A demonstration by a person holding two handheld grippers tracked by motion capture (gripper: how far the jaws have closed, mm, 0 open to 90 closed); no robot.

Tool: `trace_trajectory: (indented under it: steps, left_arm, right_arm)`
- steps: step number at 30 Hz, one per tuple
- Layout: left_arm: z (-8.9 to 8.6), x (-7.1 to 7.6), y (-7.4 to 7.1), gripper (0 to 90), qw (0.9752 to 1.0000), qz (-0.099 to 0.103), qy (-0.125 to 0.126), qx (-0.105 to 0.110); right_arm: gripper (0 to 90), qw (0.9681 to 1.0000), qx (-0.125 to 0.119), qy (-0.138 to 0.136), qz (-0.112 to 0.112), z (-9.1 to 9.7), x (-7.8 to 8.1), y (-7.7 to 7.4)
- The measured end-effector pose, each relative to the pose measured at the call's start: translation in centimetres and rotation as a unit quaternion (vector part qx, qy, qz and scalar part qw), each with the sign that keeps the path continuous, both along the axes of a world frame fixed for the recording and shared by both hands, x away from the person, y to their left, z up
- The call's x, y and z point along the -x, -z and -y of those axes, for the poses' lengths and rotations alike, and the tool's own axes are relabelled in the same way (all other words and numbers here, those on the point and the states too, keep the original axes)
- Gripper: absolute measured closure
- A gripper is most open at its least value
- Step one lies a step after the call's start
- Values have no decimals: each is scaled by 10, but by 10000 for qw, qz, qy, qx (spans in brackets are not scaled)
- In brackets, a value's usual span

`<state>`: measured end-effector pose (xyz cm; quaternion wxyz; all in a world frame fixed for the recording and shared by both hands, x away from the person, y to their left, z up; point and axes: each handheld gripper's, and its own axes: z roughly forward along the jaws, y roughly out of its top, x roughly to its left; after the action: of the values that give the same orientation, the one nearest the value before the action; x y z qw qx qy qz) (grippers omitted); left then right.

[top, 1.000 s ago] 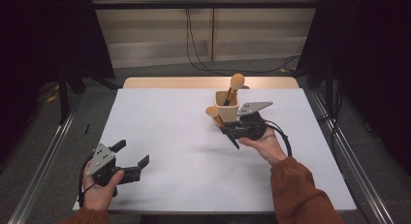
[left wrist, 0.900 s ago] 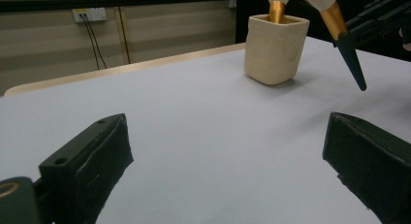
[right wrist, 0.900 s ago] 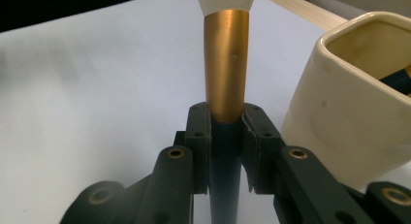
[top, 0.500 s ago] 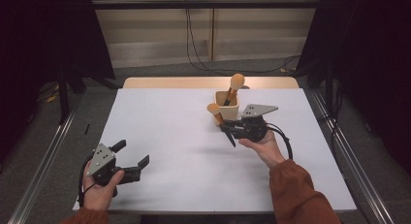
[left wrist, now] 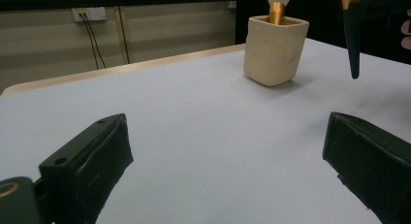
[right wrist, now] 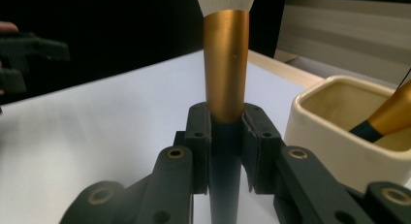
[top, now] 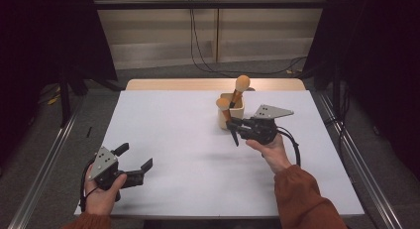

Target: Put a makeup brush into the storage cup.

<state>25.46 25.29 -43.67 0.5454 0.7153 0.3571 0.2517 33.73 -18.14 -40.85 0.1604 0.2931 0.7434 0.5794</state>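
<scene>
The right tool (top: 236, 127) clamps a makeup brush (right wrist: 225, 64) by its dark handle, just below the gold ferrule — bristles up, pointed handle end hanging clear above the white desk (top: 188, 154). It is held upright just beside the cream holder (top: 236, 111), which stands toward the far side of the desk with a second brush (top: 239, 87) leaning inside it. The left tool (top: 133, 165) rests near the desk's front left corner, well apart from the holder, its jaws spread wide with nothing between them.
</scene>
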Motion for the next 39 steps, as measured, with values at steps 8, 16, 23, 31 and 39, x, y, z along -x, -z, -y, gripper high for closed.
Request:
trace_trajectory:
  steps: [8,16,23,31,39]
  left_arm:
    - [0,0,0,32,10000,-8,-11,16]
    - [0,0,0,32,10000,-12,-6,15]
    - [0,0,0,32,10000,-10,0,10]
    - [0,0,0,32,10000,-14,3,-8]
    - [0,0,0,32,10000,-13,7,7]
  right_arm:
    - [754,9998,-114,119,94,5,-2,-10]
    - [754,9988,-330,324,156,10,-8,-21]
    - [753,9983,-343,390,248,11,-11,-33]
    - [754,9975,-403,503,279,12,-17,-44]
    - [753,9968,-373,613,348,12,-25,-54]
